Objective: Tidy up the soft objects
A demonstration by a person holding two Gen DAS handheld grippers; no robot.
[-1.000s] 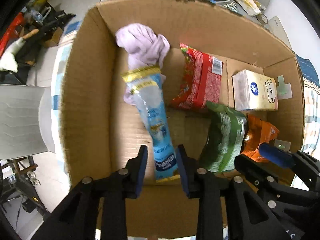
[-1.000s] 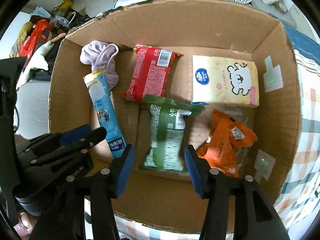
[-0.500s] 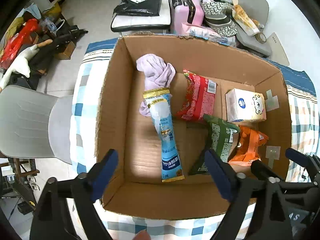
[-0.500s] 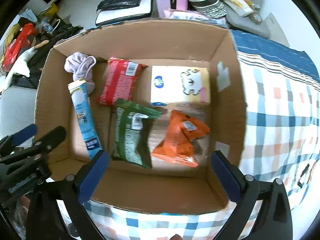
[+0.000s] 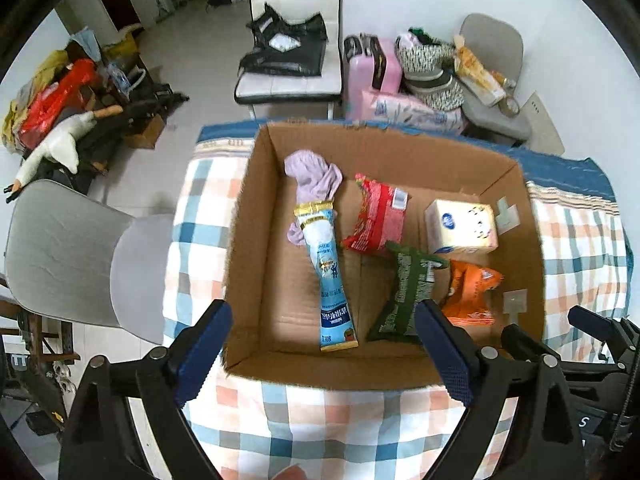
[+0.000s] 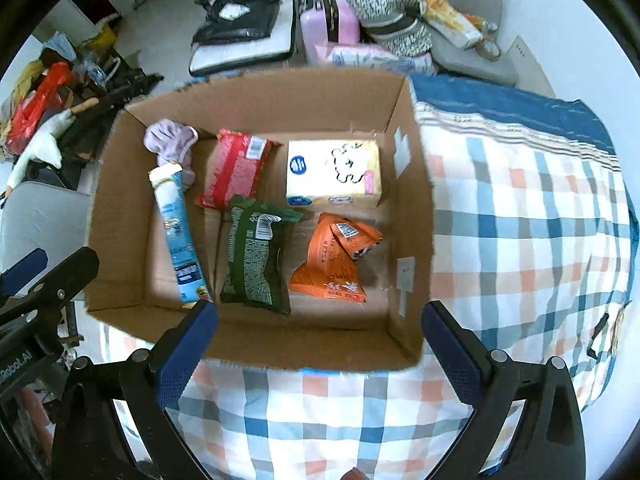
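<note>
A cardboard box (image 5: pixel 248 264) (image 6: pixel 416 208) stands on a checked cloth. In it lie a lilac cloth (image 5: pixel 314 174) (image 6: pixel 170 142), a blue pouch (image 5: pixel 330 272) (image 6: pixel 178 232), a red packet (image 5: pixel 376 214) (image 6: pixel 234 168), a green packet (image 5: pixel 404 294) (image 6: pixel 254 256), an orange packet (image 5: pixel 468 292) (image 6: pixel 336 256) and a tissue pack (image 5: pixel 460 226) (image 6: pixel 334 172). My left gripper (image 5: pixel 322 356) is open and empty above the box's near edge. My right gripper (image 6: pixel 320 354) is open and empty, also above the near edge.
The checked cloth (image 6: pixel 532 232) spreads to the right of the box. A grey chair (image 5: pixel 68 256) stands at the left. A white chair (image 5: pixel 292 80), a pink suitcase (image 5: pixel 372 72) and bags lie beyond the box. Clutter sits on the floor at far left.
Both grippers have opened wide and pulled up and back out of the box. The left one let go of the blue pouch, which now lies in the box.
</note>
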